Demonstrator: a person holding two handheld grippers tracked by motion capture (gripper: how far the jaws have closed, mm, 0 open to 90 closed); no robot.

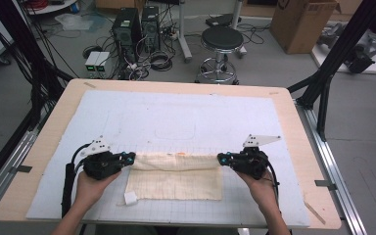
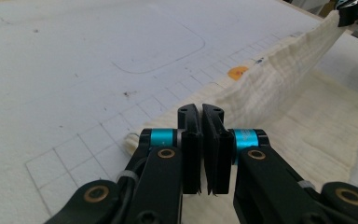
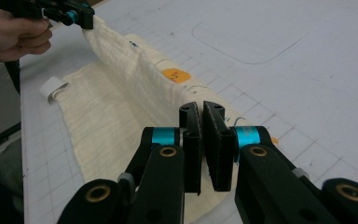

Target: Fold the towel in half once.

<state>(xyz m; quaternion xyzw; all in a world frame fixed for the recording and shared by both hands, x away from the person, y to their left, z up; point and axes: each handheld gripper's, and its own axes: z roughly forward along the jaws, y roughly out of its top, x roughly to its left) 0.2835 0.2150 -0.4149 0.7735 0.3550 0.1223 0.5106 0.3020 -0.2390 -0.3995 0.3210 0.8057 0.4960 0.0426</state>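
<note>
You have a cream cloth (image 1: 175, 182) lying on the white gridded mat (image 1: 176, 115), near the edge of the table (image 1: 293, 117) closest to you. Its near part lies flat on the mat; its far edge is raised and drawn taut between your two tools, forming a fold along the far side.

Your left gripper (image 1: 129, 159) is clamped on the left corner of that raised edge. In the left gripper view the jaws stand nearly together and the cloth (image 2: 279, 74) runs away from the left gripper (image 2: 201, 116) up to the other tool at the top right corner.

Your right gripper (image 1: 221, 158) is clamped on the right corner of the same edge. In the right gripper view the jaws of the right gripper (image 3: 201, 116) are likewise almost together, and the cloth (image 3: 121, 60) stretches off to the left gripper (image 3: 81, 17), held in your left hand (image 3: 14, 35) at the top left.

An orange mark (image 3: 175, 74) shows on the cloth beside the raised fold. A small white tag (image 1: 130, 198) sticks out at the near left corner of the cloth and rests on the mat.

Both hands sit level with each other, one at each end of the cloth.
</note>
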